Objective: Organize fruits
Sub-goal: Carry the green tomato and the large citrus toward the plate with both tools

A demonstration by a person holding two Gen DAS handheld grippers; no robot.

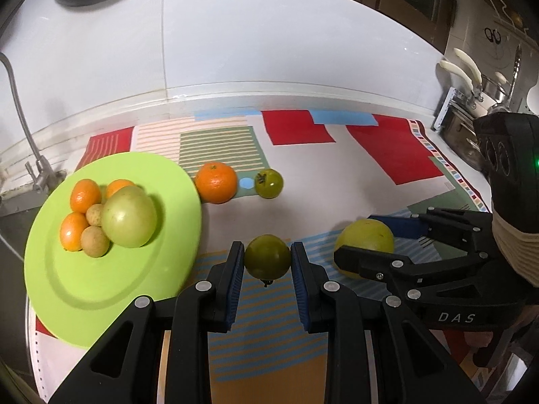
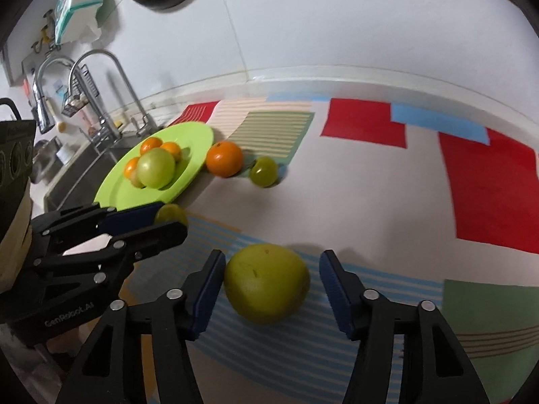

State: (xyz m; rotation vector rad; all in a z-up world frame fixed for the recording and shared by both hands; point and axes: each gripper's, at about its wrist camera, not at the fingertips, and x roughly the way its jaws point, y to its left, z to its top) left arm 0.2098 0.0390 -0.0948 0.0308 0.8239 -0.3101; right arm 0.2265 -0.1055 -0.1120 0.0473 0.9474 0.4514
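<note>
— On the patterned mat (image 1: pixel 337 175), where's the left gripper (image 1: pixel 267 259)?
— Its 2 blue pads sit against a small dark green fruit (image 1: pixel 267 256), closed on it just beside the green plate (image 1: pixel 84 282).
— And the right gripper (image 2: pixel 271 277)?
— Spread wide around a big yellow-green fruit (image 2: pixel 266 282); a gap shows at the right pad, so nothing is gripped.
— What's on the plate?
— 3 small oranges (image 1: pixel 85 195), 2 tan fruits and a large pale green one (image 1: pixel 129 216). Just beside its far rim sit a bigger orange (image 1: pixel 216 182) and another green fruit (image 1: pixel 268 183).
</note>
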